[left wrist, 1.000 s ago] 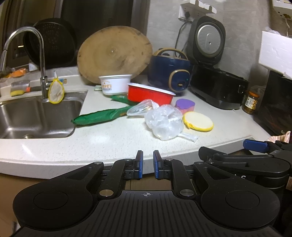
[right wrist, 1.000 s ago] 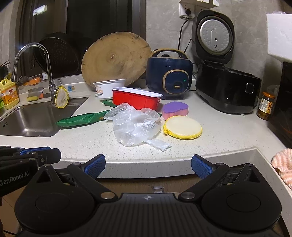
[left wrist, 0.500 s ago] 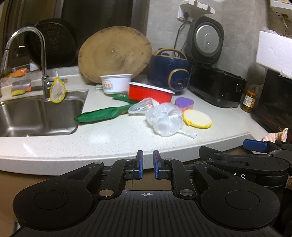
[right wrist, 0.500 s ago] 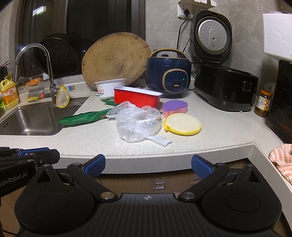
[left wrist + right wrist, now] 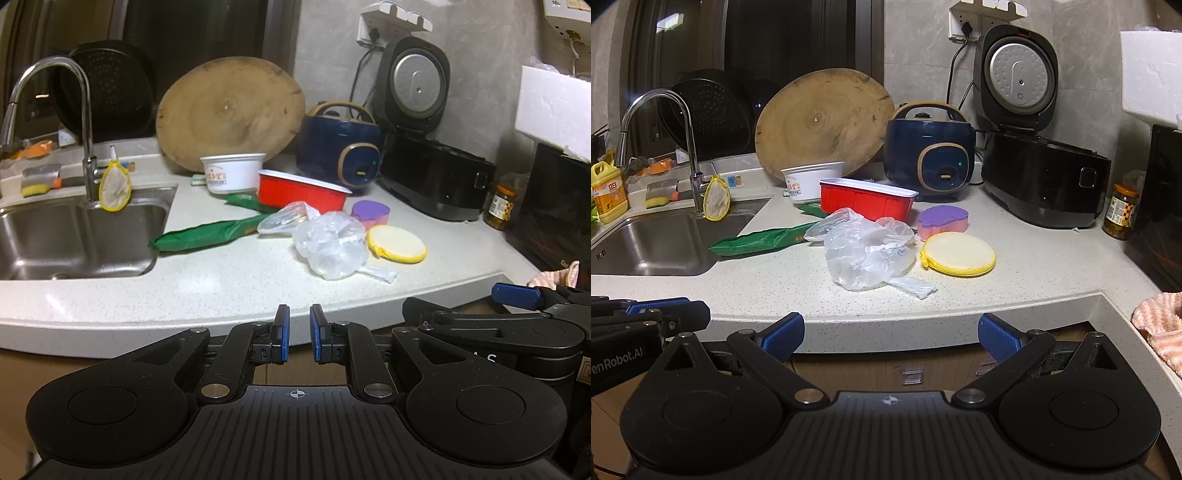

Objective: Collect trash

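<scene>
We see clear bag [image 5: 871, 251] on desk [image 5: 1034, 273], just left of yellow pad [image 5: 958, 254]. Light, limp, slippery; we pinch bunched top. Left tongs [image 5: 297, 334] narrow, empty; right tongs [image 5: 891, 334] wide, empty.

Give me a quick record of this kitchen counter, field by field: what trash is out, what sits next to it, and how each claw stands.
surface: countertop beside a sink
trash, nearest: crumpled clear plastic bag
trash, left: green wrapper, lying flat towards the sink
trash, behind: red tray; white cup
not trash, probably: yellow round sponge; purple sponge
left claw: narrow gap, nothing between
right claw: wide open, empty
contact: neither claw touches anything
</scene>
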A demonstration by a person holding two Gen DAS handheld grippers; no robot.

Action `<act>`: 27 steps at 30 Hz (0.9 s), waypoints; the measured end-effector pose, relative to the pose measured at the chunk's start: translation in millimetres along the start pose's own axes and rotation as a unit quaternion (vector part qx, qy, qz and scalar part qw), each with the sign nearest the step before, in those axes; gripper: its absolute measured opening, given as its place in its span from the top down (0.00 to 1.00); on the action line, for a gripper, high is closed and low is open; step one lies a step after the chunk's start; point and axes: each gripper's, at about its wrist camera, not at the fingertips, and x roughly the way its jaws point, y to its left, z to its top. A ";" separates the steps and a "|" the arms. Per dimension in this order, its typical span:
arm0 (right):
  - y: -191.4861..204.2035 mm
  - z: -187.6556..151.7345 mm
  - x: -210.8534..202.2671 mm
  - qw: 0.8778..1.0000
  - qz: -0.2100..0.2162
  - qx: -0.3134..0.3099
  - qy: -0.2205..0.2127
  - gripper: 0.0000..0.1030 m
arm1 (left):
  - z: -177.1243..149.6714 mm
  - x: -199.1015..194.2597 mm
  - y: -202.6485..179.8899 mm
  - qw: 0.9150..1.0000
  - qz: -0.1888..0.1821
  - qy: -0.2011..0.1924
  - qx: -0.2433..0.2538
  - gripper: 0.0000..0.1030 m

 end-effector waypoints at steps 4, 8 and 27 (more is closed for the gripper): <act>-0.8 -0.4 0.0 1.000 0.000 0.001 0.001 0.02 | 0.7 0.0 -0.8 1.000 0.000 0.001 0.000 0.85; -3.1 -0.5 1.0 1.000 0.000 0.003 0.002 0.02 | 1.8 0.9 -1.6 1.000 0.000 0.001 0.000 0.85; -26.7 7.3 27.1 1.000 0.014 0.006 0.010 0.02 | 21.0 38.0 -6.9 1.000 0.009 0.025 -0.010 0.85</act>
